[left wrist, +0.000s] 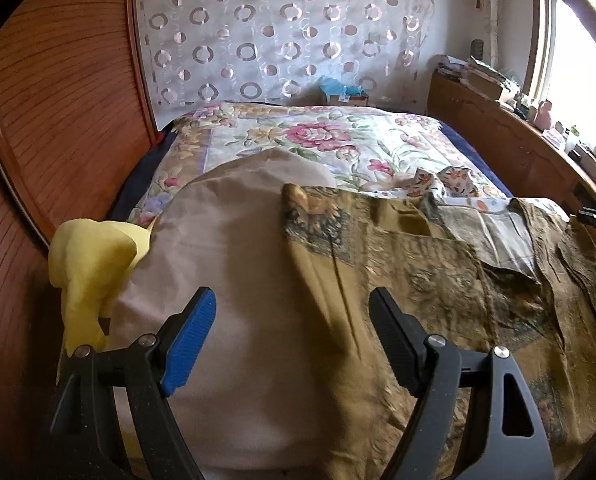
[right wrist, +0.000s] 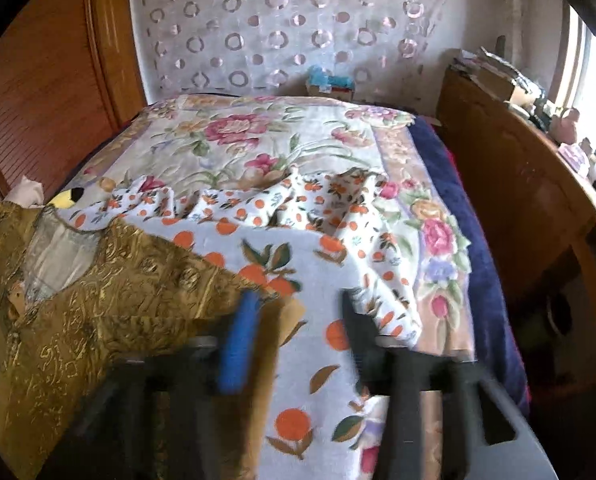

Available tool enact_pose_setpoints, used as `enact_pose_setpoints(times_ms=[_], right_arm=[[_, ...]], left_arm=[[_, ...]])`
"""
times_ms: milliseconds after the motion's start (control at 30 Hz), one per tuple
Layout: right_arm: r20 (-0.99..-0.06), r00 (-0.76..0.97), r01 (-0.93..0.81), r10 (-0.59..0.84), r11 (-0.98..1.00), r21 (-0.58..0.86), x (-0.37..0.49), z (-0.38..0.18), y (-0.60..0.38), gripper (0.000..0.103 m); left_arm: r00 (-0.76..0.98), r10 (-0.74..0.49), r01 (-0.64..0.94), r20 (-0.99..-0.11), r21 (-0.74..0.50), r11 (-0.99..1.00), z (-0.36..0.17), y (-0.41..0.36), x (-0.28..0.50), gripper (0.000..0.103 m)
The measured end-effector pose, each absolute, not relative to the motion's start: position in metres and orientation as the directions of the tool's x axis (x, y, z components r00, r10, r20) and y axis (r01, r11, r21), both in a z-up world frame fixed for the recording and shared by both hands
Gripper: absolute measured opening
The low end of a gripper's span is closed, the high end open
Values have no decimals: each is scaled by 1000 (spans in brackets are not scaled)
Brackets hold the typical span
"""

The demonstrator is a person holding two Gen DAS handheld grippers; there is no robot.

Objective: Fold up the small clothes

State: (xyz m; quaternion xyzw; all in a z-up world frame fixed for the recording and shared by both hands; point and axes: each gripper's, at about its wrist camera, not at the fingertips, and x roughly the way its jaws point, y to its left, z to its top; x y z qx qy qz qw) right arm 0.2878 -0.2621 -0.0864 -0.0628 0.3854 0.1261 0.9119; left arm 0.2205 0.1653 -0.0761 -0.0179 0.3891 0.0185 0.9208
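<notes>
Left wrist view, as I read it from my station: left gripper [left wrist: 292, 320] at lower centre, jaws wide apart, nothing between them; blue pad on the left finger, black pad on the right. Beneath it, a beige cloth [left wrist: 234, 264] spread across the lower left of the bed, and an olive-gold patterned garment [left wrist: 429, 280] lying flat across the lower right, its left edge overlapping the beige cloth. A yellow cloth [left wrist: 90, 264] is bunched at the left edge of the bed, just beside the beige cloth. Farther up, a floral bedspread [left wrist: 305, 136]; behind it, a white curtain with ring pattern [left wrist: 282, 28]; wooden panelling [left wrist: 58, 92] at left. Right wrist view: right gripper [right wrist: 298, 332] at lower centre, blurred, jaws apart and holding nothing; the olive-gold patterned garment [right wrist: 98, 300] fills the lower left, its right edge reaching the blue-padded finger, though I cannot tell whether they touch. An orange-print white cloth [right wrist: 298, 240] lies under and beyond the gripper, rumpled at mid-frame. A dark blue blanket [right wrist: 465, 232] shows along the right side of the bed, and a wooden cabinet [right wrist: 517, 184] stands at right.
</notes>
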Motion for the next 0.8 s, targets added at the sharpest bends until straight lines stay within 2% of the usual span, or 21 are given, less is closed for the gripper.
enact_pose_setpoints(times_ms=[133, 300, 667, 800], right_arm=[[-736, 643, -305, 212, 952, 9, 284, -96, -260, 67], [-761, 608, -313, 228, 949, 34, 289, -109, -270, 67], [-729, 647, -315, 226, 949, 15, 283, -117, -273, 68], [-728, 647, -316, 225, 949, 13, 283, -117, -273, 68]], left_arm=[[686, 1, -33, -728, -30, 999, -76, 169, 234, 79], [679, -38, 2, -733, -49, 999, -75, 167, 248, 66], [637, -69, 26, -768, -69, 997, -76, 165, 286, 39], [630, -66, 34, -774, -58, 998, -77, 159, 290, 36]])
